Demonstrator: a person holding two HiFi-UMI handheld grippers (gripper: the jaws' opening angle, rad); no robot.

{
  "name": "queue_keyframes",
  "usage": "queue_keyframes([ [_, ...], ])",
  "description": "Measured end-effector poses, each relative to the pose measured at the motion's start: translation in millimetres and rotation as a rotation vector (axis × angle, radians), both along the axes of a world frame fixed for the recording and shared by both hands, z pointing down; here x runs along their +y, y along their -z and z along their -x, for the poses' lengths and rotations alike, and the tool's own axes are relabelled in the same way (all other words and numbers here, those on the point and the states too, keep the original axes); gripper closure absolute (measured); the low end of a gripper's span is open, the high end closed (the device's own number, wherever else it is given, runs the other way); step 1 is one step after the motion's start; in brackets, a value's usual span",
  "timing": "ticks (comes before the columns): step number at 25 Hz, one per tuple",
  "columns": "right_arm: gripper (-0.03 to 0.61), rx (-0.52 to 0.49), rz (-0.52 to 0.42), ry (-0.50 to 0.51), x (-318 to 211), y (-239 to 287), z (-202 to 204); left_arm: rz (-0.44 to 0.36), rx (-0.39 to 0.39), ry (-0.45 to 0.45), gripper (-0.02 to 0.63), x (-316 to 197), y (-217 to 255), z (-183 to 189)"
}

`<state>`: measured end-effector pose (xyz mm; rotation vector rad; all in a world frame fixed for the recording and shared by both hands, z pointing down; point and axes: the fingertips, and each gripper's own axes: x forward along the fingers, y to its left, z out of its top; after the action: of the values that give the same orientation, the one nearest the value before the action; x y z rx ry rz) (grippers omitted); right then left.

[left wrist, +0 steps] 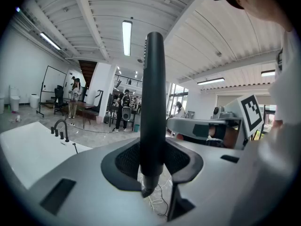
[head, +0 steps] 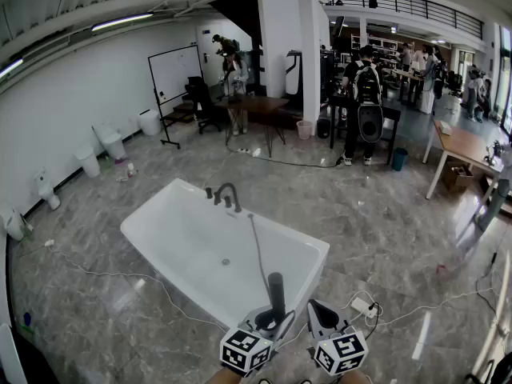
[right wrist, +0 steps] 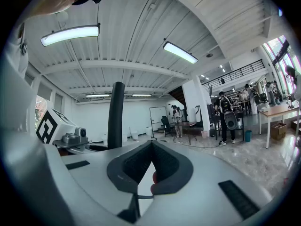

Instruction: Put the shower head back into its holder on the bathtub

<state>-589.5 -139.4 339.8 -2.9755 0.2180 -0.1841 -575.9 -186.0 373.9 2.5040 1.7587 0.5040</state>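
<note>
head view: bathtub (head: 150, 208) ahead, faucet (head: 226, 194) at far rim, floor cable (head: 112, 274) alongside

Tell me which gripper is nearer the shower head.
Left. The left gripper is clamped on the black shower head, which stands upright between its jaws; the right gripper is shut, beside it to the right, not touching.

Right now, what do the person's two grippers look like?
The left gripper and the right gripper look alike. Each has smooth, pale grey plastic jaws lined with black ribbed pads. Each also carries a white cube printed with black square markers.
</note>
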Motion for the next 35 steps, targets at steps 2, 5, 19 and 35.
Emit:
queue_keyframes([
  [2,0.565,0.005,0.000,-0.006,1.4,0.7,0.1,0.003,0.003,-0.002,0.495,0.3,0.6,-0.6],
  [5,0.565,0.015,0.002,-0.010,2.5,3.4,-1.7,0.005,0.011,-0.005,0.495,0.4,2.4,-3.3],
  [19,0.565,0.031,-0.028,0.000,3.0,5.8,3.0,0.004,0.006,0.002,0.495,-1.2,2.2,-1.6],
  [35,0.563,0.179,-0.078,-0.080,75.4,45.7,32.4,0.018,0.014,0.025,0.495,23.2,13.6,-5.0],
])
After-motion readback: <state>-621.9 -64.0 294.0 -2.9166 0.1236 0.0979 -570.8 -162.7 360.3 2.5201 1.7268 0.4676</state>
